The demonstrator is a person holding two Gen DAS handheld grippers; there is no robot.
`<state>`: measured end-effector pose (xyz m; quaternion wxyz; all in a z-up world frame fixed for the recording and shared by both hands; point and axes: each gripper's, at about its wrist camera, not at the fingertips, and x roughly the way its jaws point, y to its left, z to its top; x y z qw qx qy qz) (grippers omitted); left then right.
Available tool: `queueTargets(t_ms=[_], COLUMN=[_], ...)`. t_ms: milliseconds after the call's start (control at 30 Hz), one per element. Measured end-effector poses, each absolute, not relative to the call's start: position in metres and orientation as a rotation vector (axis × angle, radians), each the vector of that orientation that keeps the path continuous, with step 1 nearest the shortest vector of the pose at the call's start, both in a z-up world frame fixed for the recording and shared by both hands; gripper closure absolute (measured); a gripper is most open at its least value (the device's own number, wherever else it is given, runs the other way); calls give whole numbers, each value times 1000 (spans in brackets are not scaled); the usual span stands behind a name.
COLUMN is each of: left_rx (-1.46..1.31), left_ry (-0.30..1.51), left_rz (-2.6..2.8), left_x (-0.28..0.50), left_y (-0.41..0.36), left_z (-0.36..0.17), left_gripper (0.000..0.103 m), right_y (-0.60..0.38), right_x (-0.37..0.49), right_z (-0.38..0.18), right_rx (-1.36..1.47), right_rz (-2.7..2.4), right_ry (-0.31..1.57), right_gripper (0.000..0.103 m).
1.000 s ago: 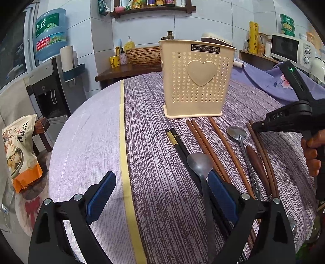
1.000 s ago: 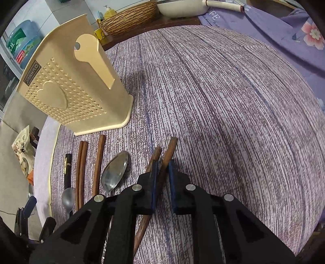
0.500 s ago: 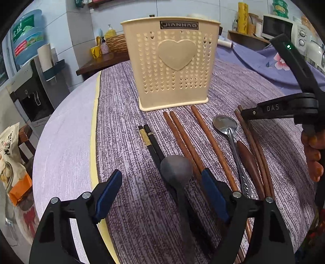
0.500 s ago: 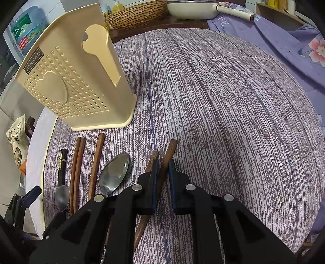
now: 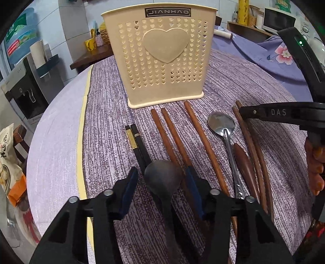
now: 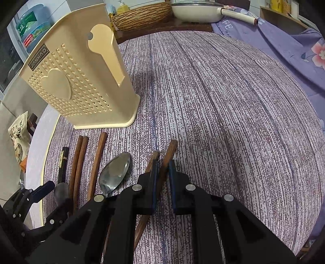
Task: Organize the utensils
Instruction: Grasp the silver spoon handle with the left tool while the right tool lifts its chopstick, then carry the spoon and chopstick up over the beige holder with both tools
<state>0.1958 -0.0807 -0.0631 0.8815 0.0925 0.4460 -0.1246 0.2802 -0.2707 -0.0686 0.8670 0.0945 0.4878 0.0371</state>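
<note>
A beige perforated utensil holder [image 5: 162, 54] with a heart stands on the purple cloth; it also shows in the right wrist view [image 6: 77, 85]. In front of it lie black chopsticks [image 5: 136, 142], brown chopsticks [image 5: 172, 138], and two metal spoons. My left gripper [image 5: 162, 180] is open, its fingers either side of the dark spoon's bowl [image 5: 163, 178]. My right gripper [image 6: 162, 172] is shut on a brown chopstick [image 6: 169, 150], with a second chopstick [image 6: 153, 160] just left of it. The shiny spoon [image 6: 115, 174] lies beside them.
A wooden spoon [image 5: 243, 162] lies among the right-hand chopsticks. A yellow stripe [image 5: 83, 121] runs along the cloth's left edge. A snack bag [image 5: 10, 162] sits off the table to the left. A wicker basket [image 6: 142, 16] and a pan [image 6: 197, 10] stand behind.
My left gripper has moved forward and lower and narrowed around the dark spoon's bowl. The right gripper stays shut on the chopstick, with the holder now closer in its view.
</note>
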Motion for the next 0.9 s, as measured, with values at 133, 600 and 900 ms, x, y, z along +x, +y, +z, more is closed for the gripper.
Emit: queueTargets(t_ms=[133,600,900], left_rx=[206,147,50], left_ry=[926,887,757], left_rz=[-248,-250,-270], left_x=[194,195,187], left_y=[-86,-74,-58], left_z=[-61,-52,-14], left_gripper=[68,68,68], right_y=[-272,-275,-281], right_x=[279,275,252], right_z=[-69,-62,-10], right_rx=[204,217,254], right_rz=[85,99,175], right_ry=[1017,975,798], right_gripper=[91,92,93])
